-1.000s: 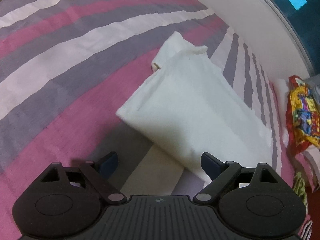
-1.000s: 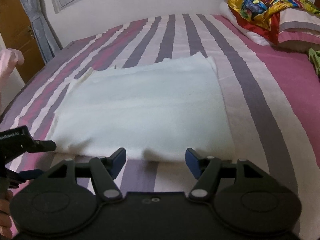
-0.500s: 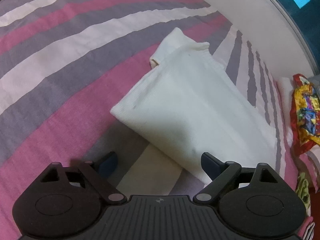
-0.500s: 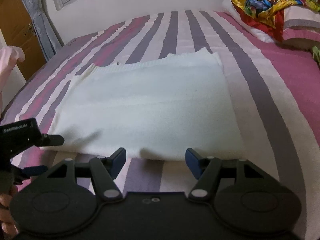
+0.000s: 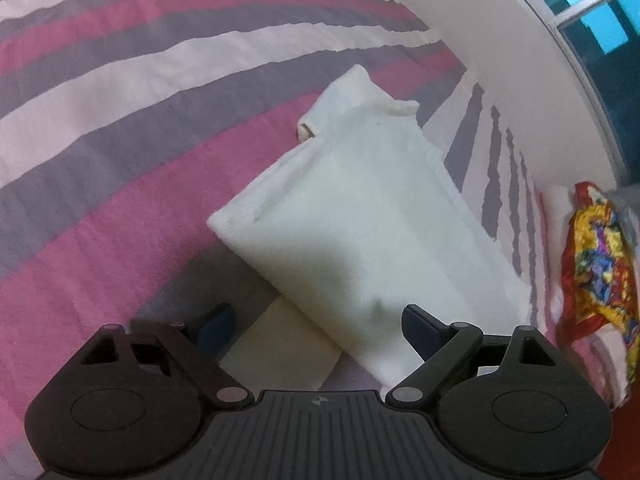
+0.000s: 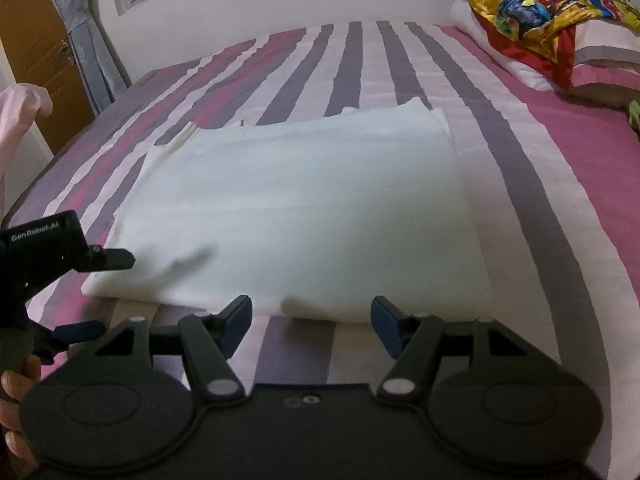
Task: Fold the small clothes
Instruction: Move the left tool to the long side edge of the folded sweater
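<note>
White knit fabric is filling the middle of the left wrist view: we are looking at a folded white garment (image 5: 360, 216) lying flat on the striped bedsheet (image 5: 120, 128), whose bands run pink, grey-purple and white. Its ribbed end (image 5: 360, 100) is pointing away from us, toward the wall. Our left claw (image 5: 316, 324) is hanging wide apart and gripping nothing; its right finger (image 5: 420, 324) is showing over the near corner of the garment, and its left finger (image 5: 216, 324) is over bare sheet. We cannot tell whether either is touching the cloth. At the right edge a multicoloured cloth (image 5: 596, 264) is draped over the bedding. No writing is showing in this view.

Turning to the right wrist view, we are reading "GenRobot.AI" in pale letters on the black body of the left claw (image 6: 96, 292), which is coming in from the left edge, just beside the near left corner of the garment (image 6: 296, 208). Our right claw (image 6: 312, 320) is also standing wide and empty, just short of the garment's near folded edge, over the bedsheet (image 6: 560, 200). Farther back, the multicoloured cloth (image 6: 532, 4) is lying across a pillow (image 6: 600, 56), a grey curtain (image 6: 84, 40) is hanging beside a wooden door (image 6: 32, 40), and something pale pink (image 6: 20, 112) is showing at the left edge.
</note>
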The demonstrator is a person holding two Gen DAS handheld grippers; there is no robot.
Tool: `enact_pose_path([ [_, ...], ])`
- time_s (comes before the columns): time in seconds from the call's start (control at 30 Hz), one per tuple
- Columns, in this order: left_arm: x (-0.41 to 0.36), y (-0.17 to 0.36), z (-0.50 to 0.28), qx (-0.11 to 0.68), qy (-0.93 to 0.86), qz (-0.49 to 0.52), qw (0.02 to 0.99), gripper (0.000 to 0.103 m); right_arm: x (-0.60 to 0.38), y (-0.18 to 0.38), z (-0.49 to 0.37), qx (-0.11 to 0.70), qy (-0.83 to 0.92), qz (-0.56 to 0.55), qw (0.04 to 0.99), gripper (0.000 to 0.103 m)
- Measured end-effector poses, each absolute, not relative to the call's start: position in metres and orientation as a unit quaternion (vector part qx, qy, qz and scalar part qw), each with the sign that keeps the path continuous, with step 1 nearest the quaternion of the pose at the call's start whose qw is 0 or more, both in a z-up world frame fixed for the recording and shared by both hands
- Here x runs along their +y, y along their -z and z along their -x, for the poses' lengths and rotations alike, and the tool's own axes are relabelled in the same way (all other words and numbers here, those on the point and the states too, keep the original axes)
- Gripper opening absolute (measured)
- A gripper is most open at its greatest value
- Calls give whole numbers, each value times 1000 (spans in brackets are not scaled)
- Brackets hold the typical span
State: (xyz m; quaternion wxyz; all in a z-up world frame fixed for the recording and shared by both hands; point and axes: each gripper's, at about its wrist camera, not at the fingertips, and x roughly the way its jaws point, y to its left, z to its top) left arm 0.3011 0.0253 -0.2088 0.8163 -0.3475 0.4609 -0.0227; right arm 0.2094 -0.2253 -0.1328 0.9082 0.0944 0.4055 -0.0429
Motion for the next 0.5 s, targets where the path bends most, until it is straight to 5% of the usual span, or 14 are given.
enact_pose_path([
  [0.5,33,219,-303,449,40,406,795,89,-230,142,-213,412,42,-110,904,65],
])
